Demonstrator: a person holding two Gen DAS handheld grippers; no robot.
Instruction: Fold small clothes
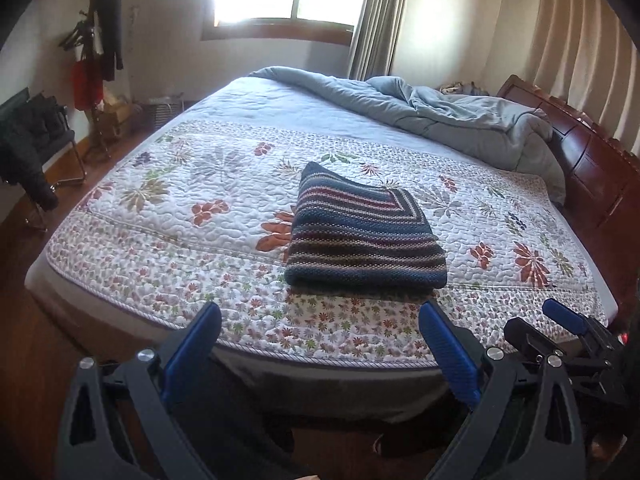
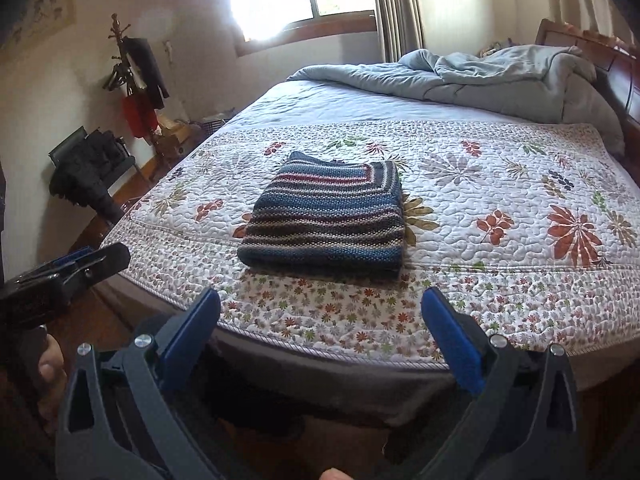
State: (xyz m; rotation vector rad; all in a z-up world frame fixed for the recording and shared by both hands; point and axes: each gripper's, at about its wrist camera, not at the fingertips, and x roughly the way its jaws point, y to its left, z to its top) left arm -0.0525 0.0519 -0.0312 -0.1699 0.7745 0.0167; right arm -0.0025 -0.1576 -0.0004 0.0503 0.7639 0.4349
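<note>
A striped knitted garment [image 1: 362, 236] in blue, red and grey lies folded into a neat rectangle on the flowered quilt [image 1: 180, 216] near the bed's front edge. It also shows in the right wrist view [image 2: 326, 220]. My left gripper [image 1: 320, 344] is open and empty, held back from the bed's front edge, apart from the garment. My right gripper [image 2: 320, 332] is open and empty too, at the same distance. The right gripper also shows at the right edge of the left wrist view [image 1: 568, 332], and the left gripper at the left edge of the right wrist view [image 2: 68, 272].
A rumpled pale blue duvet [image 1: 452, 120] lies at the head of the bed by the dark wooden headboard [image 1: 592, 160]. A coat stand [image 1: 96, 60] and a black chair [image 1: 36, 136] stand at the left wall. Wooden floor runs beside the bed.
</note>
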